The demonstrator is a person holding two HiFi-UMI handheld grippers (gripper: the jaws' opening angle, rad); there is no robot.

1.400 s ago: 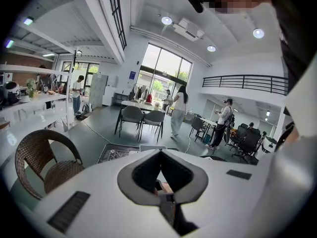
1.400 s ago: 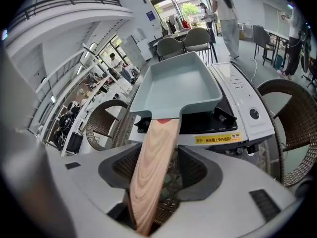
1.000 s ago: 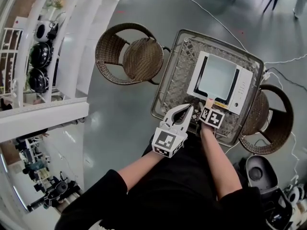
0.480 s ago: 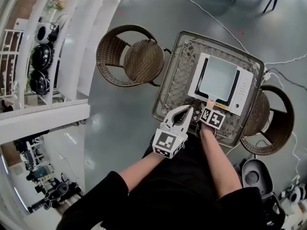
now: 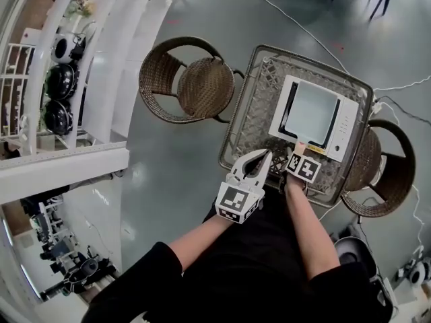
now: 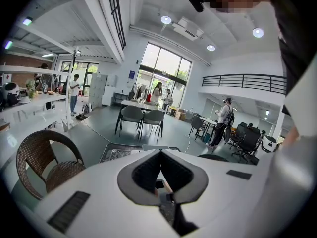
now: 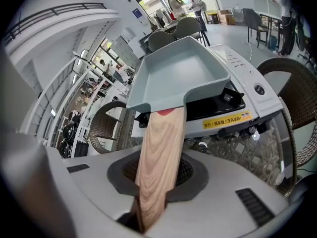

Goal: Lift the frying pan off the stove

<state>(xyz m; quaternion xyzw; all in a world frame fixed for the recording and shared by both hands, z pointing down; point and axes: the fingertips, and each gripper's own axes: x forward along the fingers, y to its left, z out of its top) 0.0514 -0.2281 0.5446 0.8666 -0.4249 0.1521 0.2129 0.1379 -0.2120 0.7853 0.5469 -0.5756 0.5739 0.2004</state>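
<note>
A square pale grey-green frying pan (image 5: 313, 111) (image 7: 178, 76) sits flat on a white induction stove (image 5: 347, 130) (image 7: 257, 90). Its wooden handle (image 5: 299, 147) (image 7: 161, 152) points toward me. My right gripper (image 5: 297, 153) (image 7: 158, 175) is around that handle, its jaws closing, and the pads press on the wood from both sides. My left gripper (image 5: 268, 155) (image 6: 159, 153) hovers just left of the handle, over the table's near edge. Its fingertips meet and hold nothing.
The stove stands on a woven-top table (image 5: 234, 136). A wicker chair (image 5: 188, 79) is at its left and another (image 5: 385, 173) at its right. A cable (image 5: 397, 110) runs from the stove across the grey floor. White shelving (image 5: 60, 79) lines the far left.
Both grippers stay where they were at the pan's handle, and the pan still rests on the stove. Only the head view has drifted slightly.
</note>
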